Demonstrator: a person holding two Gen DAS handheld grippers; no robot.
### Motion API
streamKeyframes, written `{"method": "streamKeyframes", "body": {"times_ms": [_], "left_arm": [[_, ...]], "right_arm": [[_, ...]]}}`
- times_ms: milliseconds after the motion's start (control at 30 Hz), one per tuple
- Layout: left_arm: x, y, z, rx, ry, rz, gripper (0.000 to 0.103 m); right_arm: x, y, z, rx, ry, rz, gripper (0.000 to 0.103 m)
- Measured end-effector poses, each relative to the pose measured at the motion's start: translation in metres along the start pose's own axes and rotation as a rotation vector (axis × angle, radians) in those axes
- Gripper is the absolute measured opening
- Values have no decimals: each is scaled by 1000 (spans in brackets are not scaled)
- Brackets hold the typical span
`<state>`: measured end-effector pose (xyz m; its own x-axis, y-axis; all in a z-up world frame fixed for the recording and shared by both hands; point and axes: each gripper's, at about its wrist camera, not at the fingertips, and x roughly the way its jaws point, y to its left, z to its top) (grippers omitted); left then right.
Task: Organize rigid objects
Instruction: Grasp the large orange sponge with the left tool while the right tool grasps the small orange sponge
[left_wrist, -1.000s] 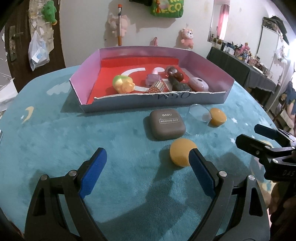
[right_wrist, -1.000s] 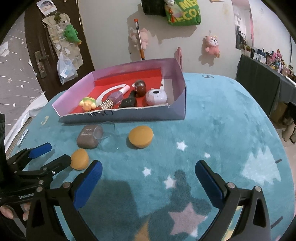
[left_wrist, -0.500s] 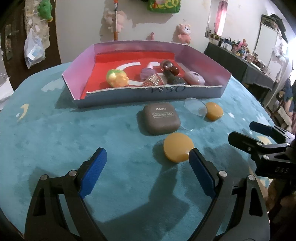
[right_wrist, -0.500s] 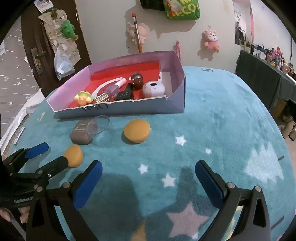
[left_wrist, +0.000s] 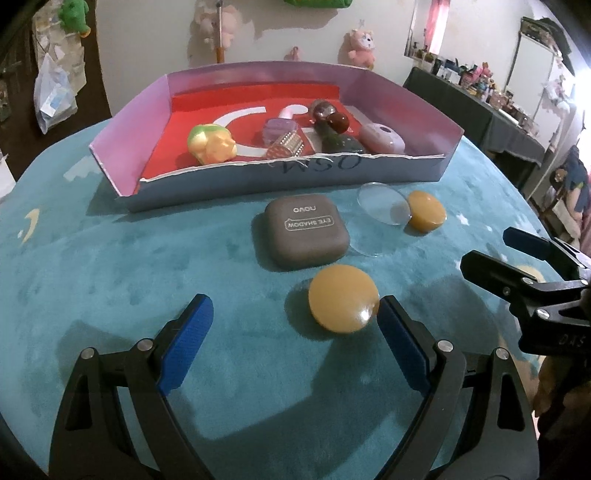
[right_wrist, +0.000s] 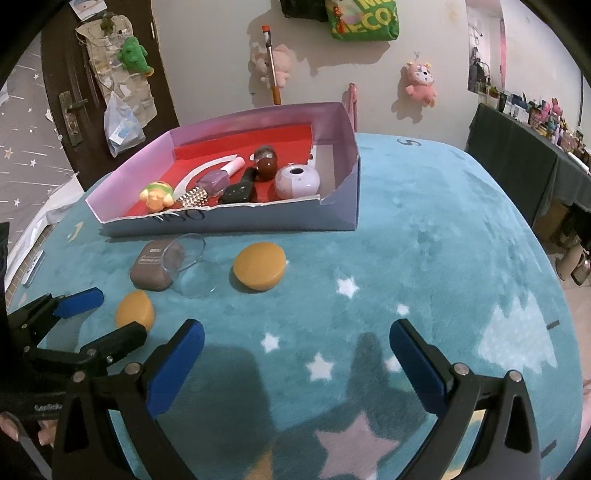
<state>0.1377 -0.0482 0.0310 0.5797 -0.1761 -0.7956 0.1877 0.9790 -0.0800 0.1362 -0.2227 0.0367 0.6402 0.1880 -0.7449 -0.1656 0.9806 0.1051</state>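
The left gripper (left_wrist: 291, 317) stands wide open and empty, with the nearer orange disc (left_wrist: 343, 299) just ahead, touching its right pad's tip. The right gripper (right_wrist: 295, 350), also open and empty, is farther off. The box (left_wrist: 280, 173) lies toward the desk's far edge.

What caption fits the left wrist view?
Open left gripper over teal cloth, near an orange disc; case, lens and box beyond.

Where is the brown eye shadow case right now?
The eye shadow case lies on the teal cloth just in front of the box's front wall, centre of the left wrist view, between the clear lid and the nearer orange disc.
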Motion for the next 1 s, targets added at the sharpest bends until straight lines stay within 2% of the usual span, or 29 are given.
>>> {"method": "streamKeyframes", "body": {"times_ms": [200, 333, 500, 700, 833, 1000], "left_arm": [[1, 3, 2, 23, -1, 21, 91], [-1, 16, 5, 21, -18, 85, 91], [-2, 37, 8, -2, -17, 110, 91], [-2, 56, 12, -22, -23, 116, 91], [-3, 56, 12, -12, -28, 92, 90], [-7, 51, 7, 19, -41, 63, 76]], "right_arm": [[6, -5, 9, -6, 10, 4, 103], [16, -4, 20, -28, 27, 8, 103], [22, 5, 29, -54, 33, 24, 103], [20, 25, 33, -94, 22, 77, 101], [20, 35, 34, -129, 6, 58, 100], [25, 25, 35, -112, 16, 41, 100]]}}
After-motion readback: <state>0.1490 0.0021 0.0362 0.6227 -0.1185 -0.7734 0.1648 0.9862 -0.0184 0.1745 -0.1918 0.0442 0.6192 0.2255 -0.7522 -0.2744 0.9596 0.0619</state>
